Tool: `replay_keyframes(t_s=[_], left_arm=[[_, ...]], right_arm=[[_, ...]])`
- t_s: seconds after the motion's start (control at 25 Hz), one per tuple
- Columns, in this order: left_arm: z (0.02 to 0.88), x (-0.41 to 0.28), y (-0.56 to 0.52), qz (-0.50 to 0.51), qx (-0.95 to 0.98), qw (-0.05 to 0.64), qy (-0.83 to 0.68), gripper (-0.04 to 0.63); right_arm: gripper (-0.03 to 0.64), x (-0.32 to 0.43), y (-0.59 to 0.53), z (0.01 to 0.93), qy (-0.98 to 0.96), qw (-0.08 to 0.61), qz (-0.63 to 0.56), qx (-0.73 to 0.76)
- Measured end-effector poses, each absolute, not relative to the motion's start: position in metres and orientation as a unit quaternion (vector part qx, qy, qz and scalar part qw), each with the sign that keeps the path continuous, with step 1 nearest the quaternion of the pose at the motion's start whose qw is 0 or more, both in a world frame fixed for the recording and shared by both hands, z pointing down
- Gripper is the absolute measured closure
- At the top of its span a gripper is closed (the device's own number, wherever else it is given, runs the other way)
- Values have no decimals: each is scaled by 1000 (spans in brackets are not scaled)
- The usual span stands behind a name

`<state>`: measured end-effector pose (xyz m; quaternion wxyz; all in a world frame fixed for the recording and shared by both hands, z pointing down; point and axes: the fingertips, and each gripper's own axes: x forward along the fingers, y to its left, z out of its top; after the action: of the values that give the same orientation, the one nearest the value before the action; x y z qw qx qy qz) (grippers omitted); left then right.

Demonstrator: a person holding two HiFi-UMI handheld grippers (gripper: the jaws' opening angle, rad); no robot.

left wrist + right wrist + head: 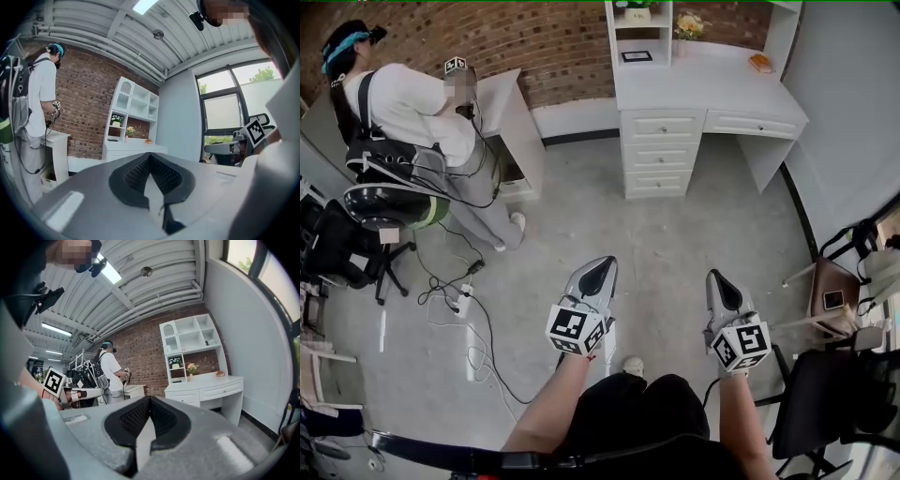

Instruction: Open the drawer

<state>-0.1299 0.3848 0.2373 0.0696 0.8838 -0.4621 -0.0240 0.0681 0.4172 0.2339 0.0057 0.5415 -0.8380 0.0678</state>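
Against brick wall [567, 47], boxy white drawers [661, 155]; left claw [602, 264], right claw [714, 276] closed.

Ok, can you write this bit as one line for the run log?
left hand-held gripper: shut, empty | right hand-held gripper: shut, empty | desk drawers: closed, untouched, well ahead of both

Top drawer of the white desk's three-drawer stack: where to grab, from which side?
Take the small pull mid-front on the top drawer, coming level and head-on from the floor side. The fronts sit flush in the white desk, so nothing else offers a hold. Pull shape too small to tell.
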Motion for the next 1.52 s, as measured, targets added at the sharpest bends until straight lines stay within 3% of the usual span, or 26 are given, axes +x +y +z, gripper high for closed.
replay_keyframes(t_s=[0.52,1.52], left_arm=[[263,-138,340,-13,876,94,-473,594],[261,-116,135,-10,857,95,-507,594]], right_arm=[[614,67,368,258,-837,42,87,538],[614,95,149,269,-853,21,115,508]])
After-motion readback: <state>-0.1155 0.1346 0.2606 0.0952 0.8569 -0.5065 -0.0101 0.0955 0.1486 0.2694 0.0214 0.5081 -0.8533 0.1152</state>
